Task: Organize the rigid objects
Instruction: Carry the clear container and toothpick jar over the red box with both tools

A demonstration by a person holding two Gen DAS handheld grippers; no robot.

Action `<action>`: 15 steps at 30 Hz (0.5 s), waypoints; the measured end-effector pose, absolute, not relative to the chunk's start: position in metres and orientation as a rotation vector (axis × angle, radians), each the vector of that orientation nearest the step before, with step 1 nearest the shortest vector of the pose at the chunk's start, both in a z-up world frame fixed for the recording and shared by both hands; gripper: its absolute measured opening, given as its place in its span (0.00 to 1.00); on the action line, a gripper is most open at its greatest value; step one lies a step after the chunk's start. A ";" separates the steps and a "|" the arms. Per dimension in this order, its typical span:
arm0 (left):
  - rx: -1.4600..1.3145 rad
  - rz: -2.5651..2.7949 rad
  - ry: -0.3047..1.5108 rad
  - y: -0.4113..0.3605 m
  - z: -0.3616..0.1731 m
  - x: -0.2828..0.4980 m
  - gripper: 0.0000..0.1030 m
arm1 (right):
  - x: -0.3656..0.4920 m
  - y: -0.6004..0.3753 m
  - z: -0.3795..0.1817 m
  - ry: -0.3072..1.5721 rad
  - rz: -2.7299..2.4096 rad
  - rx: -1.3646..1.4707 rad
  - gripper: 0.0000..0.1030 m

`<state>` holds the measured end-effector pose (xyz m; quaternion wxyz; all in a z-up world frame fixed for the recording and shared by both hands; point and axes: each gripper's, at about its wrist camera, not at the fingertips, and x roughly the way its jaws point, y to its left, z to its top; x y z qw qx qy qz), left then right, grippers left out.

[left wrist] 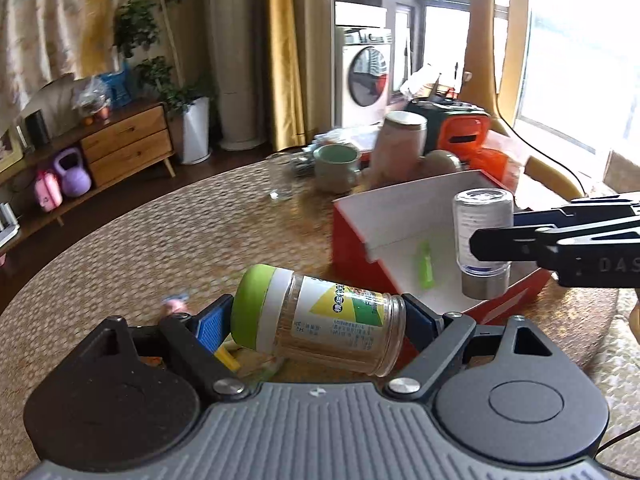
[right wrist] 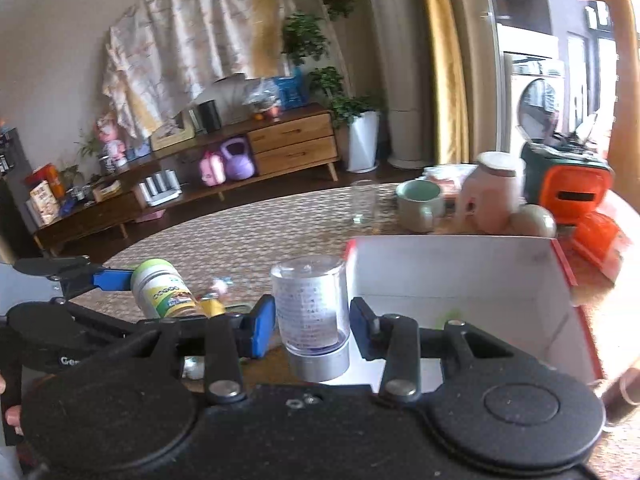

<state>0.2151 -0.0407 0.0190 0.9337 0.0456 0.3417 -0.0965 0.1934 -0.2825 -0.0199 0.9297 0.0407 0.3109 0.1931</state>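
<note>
Holding a green-capped clear jar [left wrist: 316,314] lengthwise, cap to base, the left gripper [left wrist: 316,320] carries it above the table's [left wrist: 160,248] woven mat, near the box's front corner. The right gripper [right wrist: 312,328] is clenched on a small clear bottle with a silver cap [right wrist: 310,312], inverted, over the near edge of the red, white-lined cardboard box [left wrist: 400,208]. Both look light, stiff and smooth, likely slippery plastic; the end-on hold seems likelier to slip than one across the ribbed cap or label.
</note>
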 end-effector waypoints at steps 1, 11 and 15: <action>0.093 -0.206 0.701 -0.048 0.019 0.219 0.85 | 0.194 -0.287 -0.020 0.639 0.387 0.082 0.39; 0.111 -0.268 0.728 -0.118 0.010 0.257 0.85 | 0.212 -0.343 -0.033 0.667 0.254 0.088 0.39; 0.120 -0.280 0.751 -0.141 0.000 0.277 0.85 | 0.226 -0.364 -0.044 0.692 0.192 0.094 0.39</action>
